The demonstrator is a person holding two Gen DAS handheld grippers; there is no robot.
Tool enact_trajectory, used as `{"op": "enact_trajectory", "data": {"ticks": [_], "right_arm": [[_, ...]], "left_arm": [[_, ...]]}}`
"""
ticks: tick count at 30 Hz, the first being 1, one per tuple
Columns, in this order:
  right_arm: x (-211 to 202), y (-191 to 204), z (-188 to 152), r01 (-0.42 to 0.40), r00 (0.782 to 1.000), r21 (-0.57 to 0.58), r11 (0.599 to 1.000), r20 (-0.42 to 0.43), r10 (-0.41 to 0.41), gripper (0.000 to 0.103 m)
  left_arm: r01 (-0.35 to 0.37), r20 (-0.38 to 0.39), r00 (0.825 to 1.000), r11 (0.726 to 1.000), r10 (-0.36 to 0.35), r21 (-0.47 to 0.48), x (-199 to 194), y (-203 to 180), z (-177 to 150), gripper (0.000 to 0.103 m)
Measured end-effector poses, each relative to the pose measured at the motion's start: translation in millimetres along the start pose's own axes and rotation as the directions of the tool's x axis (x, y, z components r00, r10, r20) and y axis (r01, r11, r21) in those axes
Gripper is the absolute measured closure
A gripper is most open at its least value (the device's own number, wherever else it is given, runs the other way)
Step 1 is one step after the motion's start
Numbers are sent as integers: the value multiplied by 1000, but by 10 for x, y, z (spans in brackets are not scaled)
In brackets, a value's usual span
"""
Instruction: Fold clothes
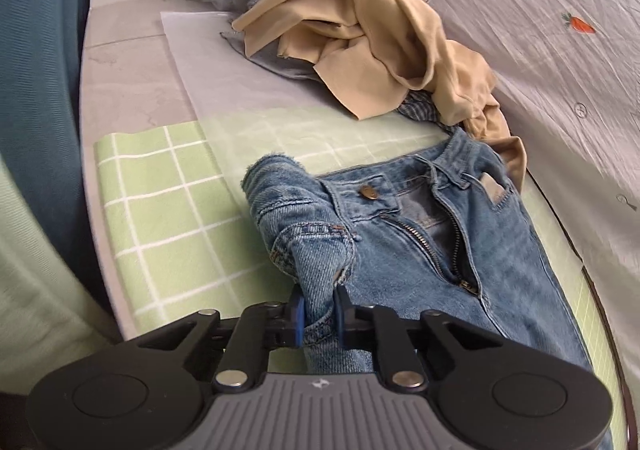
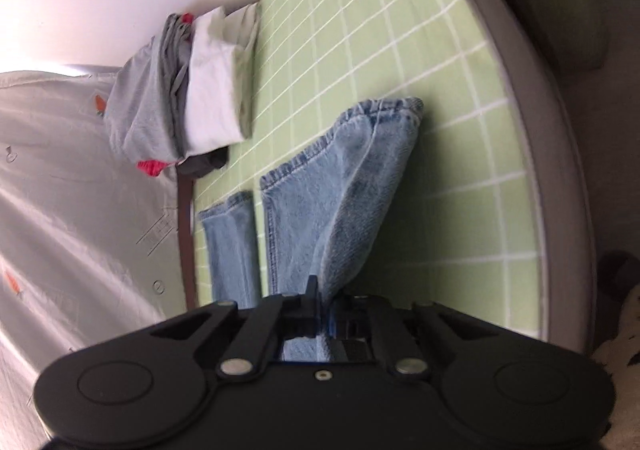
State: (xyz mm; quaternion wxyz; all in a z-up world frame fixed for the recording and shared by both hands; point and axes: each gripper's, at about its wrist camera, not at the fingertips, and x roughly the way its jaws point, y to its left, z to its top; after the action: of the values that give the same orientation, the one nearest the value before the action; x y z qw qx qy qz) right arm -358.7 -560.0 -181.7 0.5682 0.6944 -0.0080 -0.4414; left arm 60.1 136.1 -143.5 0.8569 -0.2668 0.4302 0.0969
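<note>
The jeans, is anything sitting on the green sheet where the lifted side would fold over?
Nothing visible does. Both grippers, left and right, are shut on the jeans. The tan garment lies just past the waistband, and the folded stack lies beyond the leg ends.

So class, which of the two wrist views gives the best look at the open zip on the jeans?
The left wrist view. There the zip runs open below the brass button at the waist of the jeans. The right wrist view shows only the leg ends; the zip is out of frame.
</note>
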Motion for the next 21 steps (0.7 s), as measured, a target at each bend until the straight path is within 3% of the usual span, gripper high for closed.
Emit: {"op": "enact_trajectory", "data": {"ticks": [4, 10, 21], "right_arm": [[-109, -49, 166, 47, 999, -15, 999, 12, -47, 99], [-369, -59, 318, 93, 996, -124, 988, 25, -91, 99], [-126, 454, 248, -53, 998, -226, 973, 5, 55, 99]], "left_arm": [[-5, -7, 1000, 1000, 5, -25, -257, 149, -118, 87], [-71, 17, 997, 997, 72, -36, -724, 340, -335, 88], [-28, 89, 995, 994, 38, -107, -851, 36, -229, 89]]}}
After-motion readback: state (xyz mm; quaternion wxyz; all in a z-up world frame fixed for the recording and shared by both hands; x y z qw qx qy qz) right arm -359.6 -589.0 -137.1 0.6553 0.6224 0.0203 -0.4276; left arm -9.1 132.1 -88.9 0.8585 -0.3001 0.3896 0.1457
